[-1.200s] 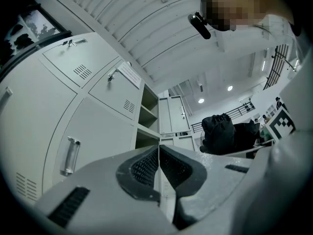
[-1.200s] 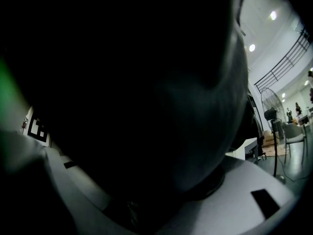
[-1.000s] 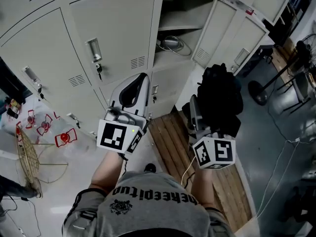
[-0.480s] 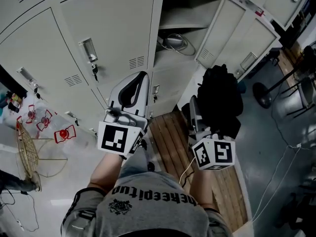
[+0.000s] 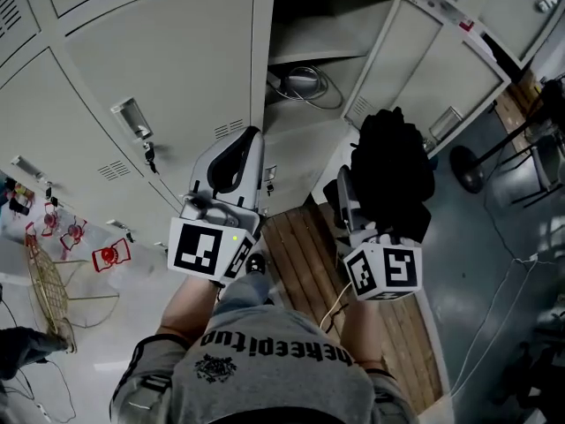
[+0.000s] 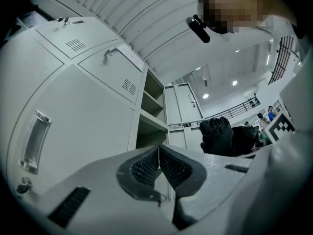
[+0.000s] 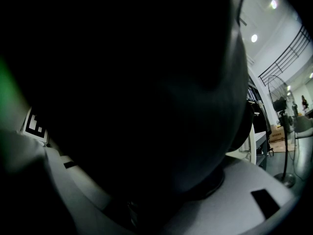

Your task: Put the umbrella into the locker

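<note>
Bank of pale grey steel lockers point(image 5: 177, 69) fills the upper half of the head view. One compartment, the open grey locker bay point(image 5: 309, 25), stands at upper centre with its door swung to the right.

Black folded fabric umbrella point(image 5: 393, 170) sits right of centre, below and beside that bay, not yet inside. It blocks almost all of the right gripper view point(image 7: 146, 82).

Right gripper point(image 5: 346, 197) is clamped on the umbrella's bundled cloth. Left gripper point(image 6: 159, 160) has its ribbed pads pressed together with nothing between them, at centre-left of the head view.

Coiled grey cable point(image 5: 305, 82) lies on the bay's shelf.

Handling, judged: light and soft outside, probably stiff along a core shaft, with cloth that may slide or bunch. Best grip is across the middle of the bundle, firm enough to reach the core. The cable may foul it going in.
</note>
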Available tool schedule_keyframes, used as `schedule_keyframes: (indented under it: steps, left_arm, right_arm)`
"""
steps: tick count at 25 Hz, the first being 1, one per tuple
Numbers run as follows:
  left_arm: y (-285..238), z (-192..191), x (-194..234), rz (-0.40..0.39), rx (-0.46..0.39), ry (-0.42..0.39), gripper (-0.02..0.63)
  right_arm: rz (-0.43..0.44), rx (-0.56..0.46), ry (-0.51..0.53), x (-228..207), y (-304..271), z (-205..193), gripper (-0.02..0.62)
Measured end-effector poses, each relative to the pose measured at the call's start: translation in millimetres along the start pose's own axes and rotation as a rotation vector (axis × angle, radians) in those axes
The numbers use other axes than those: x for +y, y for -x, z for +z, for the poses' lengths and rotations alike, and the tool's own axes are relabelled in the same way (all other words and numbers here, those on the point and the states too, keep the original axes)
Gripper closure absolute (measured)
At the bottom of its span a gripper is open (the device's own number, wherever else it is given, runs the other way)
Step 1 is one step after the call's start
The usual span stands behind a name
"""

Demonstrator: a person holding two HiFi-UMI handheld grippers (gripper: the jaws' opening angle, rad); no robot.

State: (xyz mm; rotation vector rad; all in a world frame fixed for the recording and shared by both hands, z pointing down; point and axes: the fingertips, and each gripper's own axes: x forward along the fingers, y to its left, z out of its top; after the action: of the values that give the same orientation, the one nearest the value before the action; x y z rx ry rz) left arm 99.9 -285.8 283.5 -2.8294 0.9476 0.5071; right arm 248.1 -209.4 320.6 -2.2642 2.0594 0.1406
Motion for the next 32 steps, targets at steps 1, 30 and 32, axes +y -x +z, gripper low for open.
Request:
schedule_keyframes:
  steps: [1, 30, 32]
  left_arm:
    - [-5.9, -1.0, 1.0, -0.006, -0.002, -0.002, 0.600]
    - [-107.1, -23.1, 31.4, -0.118, 0.037, -0.036, 0.601]
    - [-109.1, -24.9, 33.2, -0.131, 0.036, -0.032, 0.601]
  right_arm:
    - [-0.001, 0.001, 0.001, -3.3, -6.2, 0.8, 0.308]
    - [0.086, 0.243, 0.090, -32.8, -196.5, 18.8, 0.307]
    - [0.099, 0.261, 0.080, -32.2, -207.3, 18.5, 0.307]
